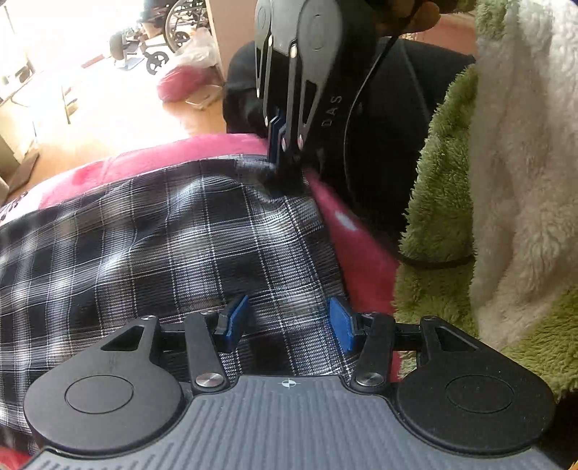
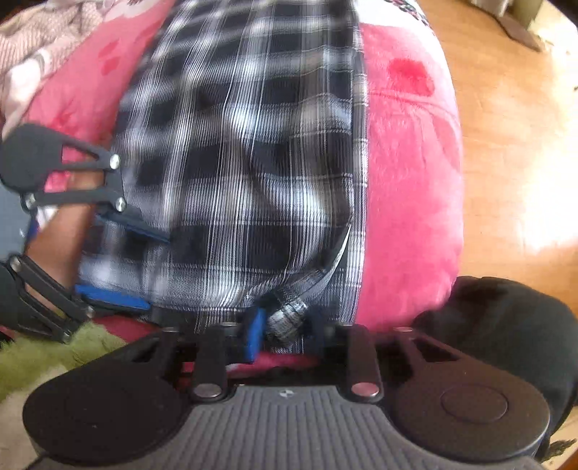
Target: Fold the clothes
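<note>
1. Plaid cloth (image 1: 162, 246) lies spread on the pink blanket (image 1: 357, 253).
2. Your left gripper (image 1: 289, 321) is wide above the cloth.
3. Your right gripper (image 2: 278, 325) pinches the cloth's edge.

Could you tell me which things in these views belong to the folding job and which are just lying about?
Part of the job:
- plaid shirt
- left gripper, open above the shirt
- right gripper, shut on the shirt's edge

Lying about:
- pink blanket under the shirt
- green fleece
- white fleece
- black garment
- wheelchair in the background
</note>
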The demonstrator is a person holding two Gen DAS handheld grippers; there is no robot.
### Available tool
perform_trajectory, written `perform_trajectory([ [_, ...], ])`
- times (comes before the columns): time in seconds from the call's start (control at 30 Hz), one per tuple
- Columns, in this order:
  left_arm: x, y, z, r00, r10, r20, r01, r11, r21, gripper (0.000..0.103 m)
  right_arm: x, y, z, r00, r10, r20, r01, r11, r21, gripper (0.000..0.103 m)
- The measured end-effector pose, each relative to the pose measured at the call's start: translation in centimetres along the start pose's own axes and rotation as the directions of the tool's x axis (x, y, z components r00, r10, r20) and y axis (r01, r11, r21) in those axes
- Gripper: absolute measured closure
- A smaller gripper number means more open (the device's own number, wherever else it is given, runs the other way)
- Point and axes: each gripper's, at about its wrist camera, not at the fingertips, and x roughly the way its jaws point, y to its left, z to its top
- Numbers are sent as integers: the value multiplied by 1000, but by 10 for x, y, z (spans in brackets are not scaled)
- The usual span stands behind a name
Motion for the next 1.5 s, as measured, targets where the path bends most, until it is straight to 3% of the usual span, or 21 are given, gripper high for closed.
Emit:
perform_trajectory([
  [0.1, 3, 0, 0, 1000, -10, 2, 10, 1000, 0, 54, -9, 2, -7, 998, -62, 19, 63, 997, -37, 98],
  [0.33, 10, 4, 1, 999, -51, 5, 51, 999, 8, 54, -3, -4, -15, 995, -93, -26, 92, 995, -32, 99],
  [0.53, 13, 5, 3, 997, -78, 16, 79, 997, -21, 54, -12, -21, -10, 998, -51, -37, 53, 997, 48, 98],
  [0.63, 12, 7, 3, 995, -96, 29, 97, 995, -28, 54, -34, -29, -10, 1000, -23, 13, 22, 997, 71, 97],
  [0.9, 13, 5, 4, 991, -123, 42, 125, 992, -30, 54, -30, -9, 8, 983, -19, 183, 48, 987, -156, 98],
  [0.93, 9, 1, 0, 992, -122, 44, 123, 992, -31, 54, -24, -7, 11, 984, -37, 172, 67, 982, -174, 98],
  [1.0, 8, 2, -1, 992, -113, 52, 115, 992, -40, 54, 3, -12, 6, 990, -126, 59, 134, 978, -161, 99],
  [1.07, 4, 6, -2, 995, -75, 69, 80, 995, -63, 54, -4, -20, -2, 993, -114, 38, 118, 986, -115, 99],
  [1.2, -16, 31, -8, 990, 24, 142, 3, 982, -190, 54, -41, -31, 6, 980, -113, 163, 129, 988, -88, 98],
  [1.3, -31, 61, -16, 976, 113, 185, -44, 940, -338, 54, -57, -34, 31, 947, -144, 288, 185, 975, -120, 98],
  [1.4, -23, 82, -19, 976, 143, 167, -63, 909, -412, 54, -57, -23, 62, 920, -109, 377, 197, 959, -203, 98],
  [1.5, -7, 81, -19, 983, 139, 118, -79, 908, -413, 54, -42, 1, 90, 906, -69, 417, 205, 934, -292, 98],
])
